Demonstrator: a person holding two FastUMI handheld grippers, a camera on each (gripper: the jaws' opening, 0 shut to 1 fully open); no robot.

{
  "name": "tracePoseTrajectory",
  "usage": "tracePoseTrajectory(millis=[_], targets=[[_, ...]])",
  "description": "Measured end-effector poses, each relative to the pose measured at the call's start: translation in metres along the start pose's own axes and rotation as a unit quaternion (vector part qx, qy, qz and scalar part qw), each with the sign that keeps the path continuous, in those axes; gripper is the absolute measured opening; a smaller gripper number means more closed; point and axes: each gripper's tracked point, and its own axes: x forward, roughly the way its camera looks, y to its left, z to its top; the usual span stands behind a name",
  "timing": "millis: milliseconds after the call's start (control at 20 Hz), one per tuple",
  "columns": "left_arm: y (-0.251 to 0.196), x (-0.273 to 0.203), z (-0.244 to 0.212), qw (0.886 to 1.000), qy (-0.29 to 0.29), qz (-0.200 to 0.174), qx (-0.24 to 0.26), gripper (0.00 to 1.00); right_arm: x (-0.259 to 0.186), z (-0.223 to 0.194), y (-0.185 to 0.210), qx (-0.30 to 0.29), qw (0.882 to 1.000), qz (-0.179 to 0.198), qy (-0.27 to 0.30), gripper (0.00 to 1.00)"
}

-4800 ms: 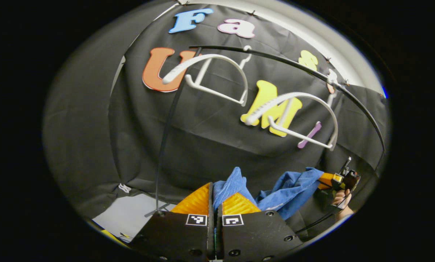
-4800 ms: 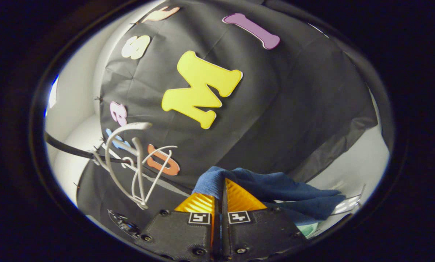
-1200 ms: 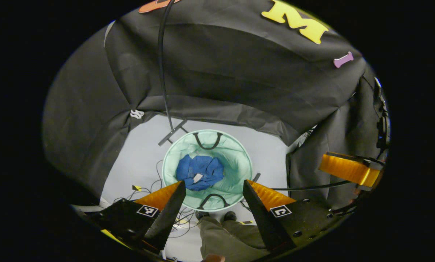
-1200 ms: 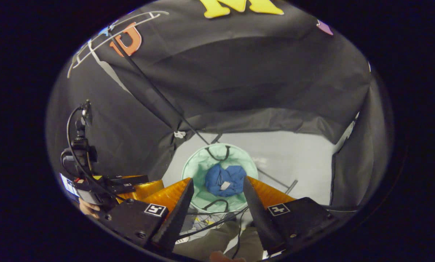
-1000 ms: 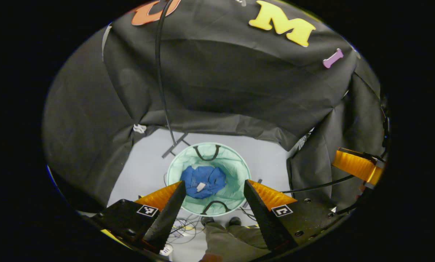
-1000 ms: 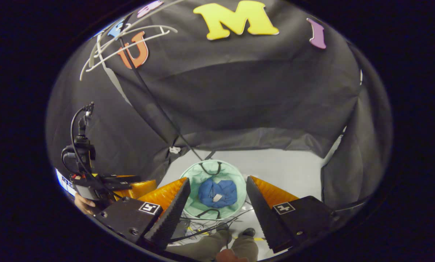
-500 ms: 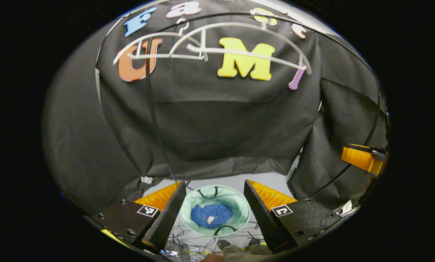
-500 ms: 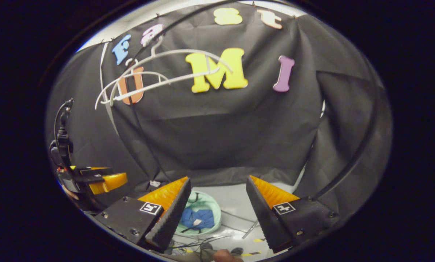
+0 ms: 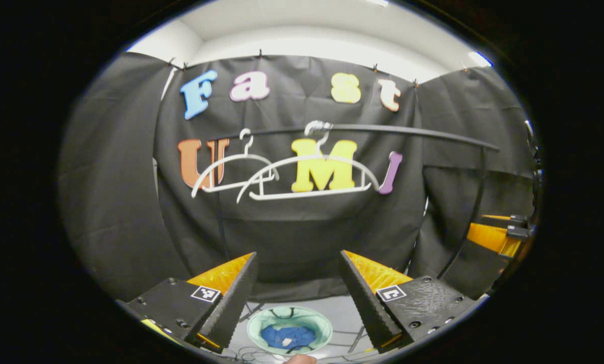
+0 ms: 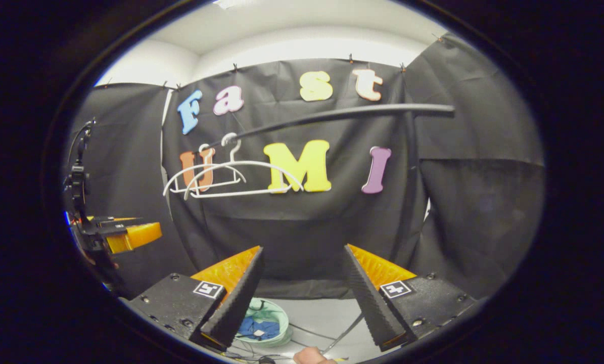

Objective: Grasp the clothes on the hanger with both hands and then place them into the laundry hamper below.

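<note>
Both grippers have swung up from the mint-green laundry hamper (image 9: pixel 318 322): left gripper (image 9: pixel 296 298) and right gripper (image 10: pixel 302 298) gape empty. The blue garment (image 9: pixel 287 336) lies inside, apparently crumpled; both white hangers (image 9: pixel 312 174) hang bare, so the task looks finished.

Crumpled blue cloth garment (image 9: pixel 287 335) released from both tongs, now lying in the round pale-green fabric laundry hamper (image 9: pixel 255 326), left tongs (image 9: pixel 297 283) and right tongs (image 10: pixel 302 280) since spread wide and lifted level, two white plastic hangers (image 9: pixel 309 174) back ahead
</note>
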Motion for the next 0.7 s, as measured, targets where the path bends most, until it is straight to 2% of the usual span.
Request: tracePoseTrajectory(millis=[200, 350, 500, 550, 600, 700], targets=[[-0.042, -0.061, 0.015, 0.999, -0.031, 0.015, -0.002, 0.98, -0.077, 0.018, -0.062, -0.002, 0.999, 0.016, -0.047, 0.98], [-0.057, -0.091, 0.032, 0.998, -0.054, 0.029, 0.015, 0.99, -0.109, 0.038, -0.074, -0.007, 0.996, 0.031, -0.087, 0.98], [-0.063, -0.105, 0.061, 0.996, -0.079, 0.038, 0.023, 1.00, -0.125, 0.056, -0.079, -0.002, 0.994, 0.051, -0.099, 0.99], [-0.065, -0.109, 0.074, 0.994, -0.097, 0.037, 0.026, 1.00, -0.132, 0.064, -0.083, 0.002, 0.993, 0.052, -0.110, 0.99], [-0.068, -0.113, 0.085, 0.993, -0.112, 0.034, 0.029, 0.92, -0.137, 0.072, -0.089, 0.005, 0.991, 0.048, -0.123, 0.99], [-0.070, -0.118, 0.097, 0.990, -0.135, 0.031, 0.033, 0.94, -0.144, 0.080, -0.098, 0.004, 0.989, 0.036, -0.146, 0.98]])
